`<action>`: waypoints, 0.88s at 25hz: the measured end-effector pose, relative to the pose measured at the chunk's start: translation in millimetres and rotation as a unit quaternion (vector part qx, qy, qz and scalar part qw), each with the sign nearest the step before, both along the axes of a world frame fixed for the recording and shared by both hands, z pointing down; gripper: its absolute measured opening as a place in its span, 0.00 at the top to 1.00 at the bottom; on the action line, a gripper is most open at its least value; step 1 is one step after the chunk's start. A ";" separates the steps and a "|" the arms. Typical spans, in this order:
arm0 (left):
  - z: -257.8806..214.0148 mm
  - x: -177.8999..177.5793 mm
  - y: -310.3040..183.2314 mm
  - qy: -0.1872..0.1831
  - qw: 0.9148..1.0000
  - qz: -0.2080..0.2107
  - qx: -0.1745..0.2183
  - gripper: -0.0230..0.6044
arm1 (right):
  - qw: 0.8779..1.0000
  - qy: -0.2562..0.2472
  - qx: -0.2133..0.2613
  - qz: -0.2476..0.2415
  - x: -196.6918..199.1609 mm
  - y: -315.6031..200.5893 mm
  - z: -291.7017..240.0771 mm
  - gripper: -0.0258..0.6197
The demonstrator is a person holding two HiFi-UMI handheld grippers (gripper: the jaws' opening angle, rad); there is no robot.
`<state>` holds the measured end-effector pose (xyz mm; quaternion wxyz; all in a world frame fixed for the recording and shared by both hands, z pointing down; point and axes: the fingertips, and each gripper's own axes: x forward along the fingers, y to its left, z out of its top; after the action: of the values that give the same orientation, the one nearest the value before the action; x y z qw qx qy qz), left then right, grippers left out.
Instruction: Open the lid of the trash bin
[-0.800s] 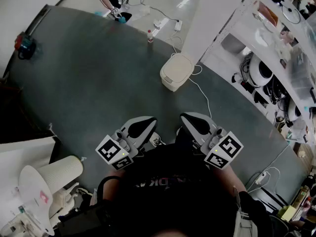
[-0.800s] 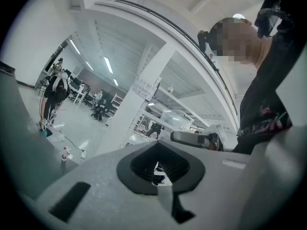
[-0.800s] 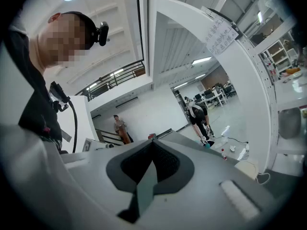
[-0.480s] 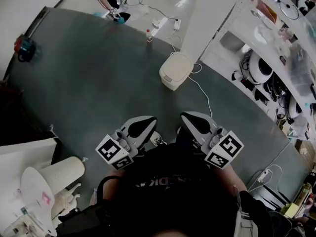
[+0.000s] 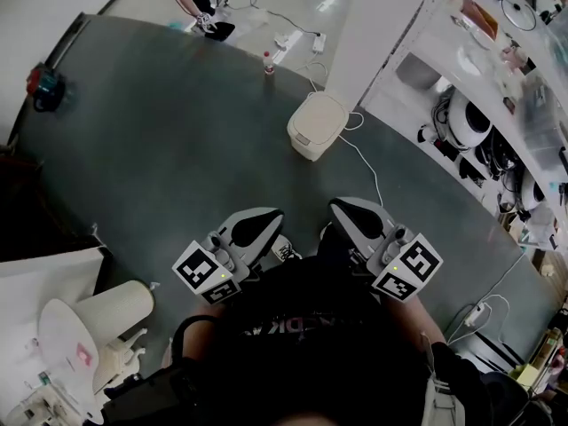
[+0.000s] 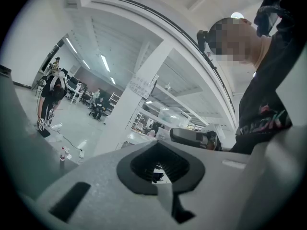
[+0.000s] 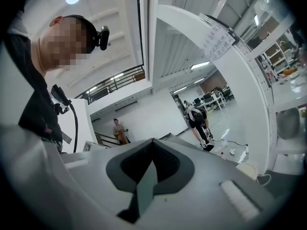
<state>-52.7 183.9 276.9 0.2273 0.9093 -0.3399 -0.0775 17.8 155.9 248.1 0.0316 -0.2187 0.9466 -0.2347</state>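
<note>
Much dark floor mat [image 5: 160, 149] lies open between the person and the cream trash bin [image 5: 308, 145], which stands well ahead with its lid [image 5: 319, 119] apparently down, near a white pillar [image 5: 382, 25], so I judge the approach hardly begun. Both the left gripper [image 5: 257, 226] and right gripper [image 5: 359, 217] are closed on nothing, near the body. Next, one must reach the lid, skirting the white cable [image 5: 366, 171] trailing from the bin's side.

Black shirt [image 5: 297, 331], grey left tool [image 5: 260, 224], right tool [image 5: 356, 217]
</note>
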 end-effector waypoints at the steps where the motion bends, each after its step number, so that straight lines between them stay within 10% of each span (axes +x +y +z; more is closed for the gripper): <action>1: -0.1 -0.2 0.5 0.000 1.000 0.000 0.000 0.96 | 1.000 -0.001 0.001 0.000 0.2 0.1 -0.7 0.95; 22: -3.2 -14.8 22.8 -0.001 1.000 -0.004 0.016 0.96 | 0.999 0.007 0.022 0.022 -7.5 7.1 -10.8 0.95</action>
<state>-67.5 206.7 273.7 0.2123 0.9116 -0.3421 -0.0831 10.3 163.0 237.3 0.0349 -0.2408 0.9466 -0.2113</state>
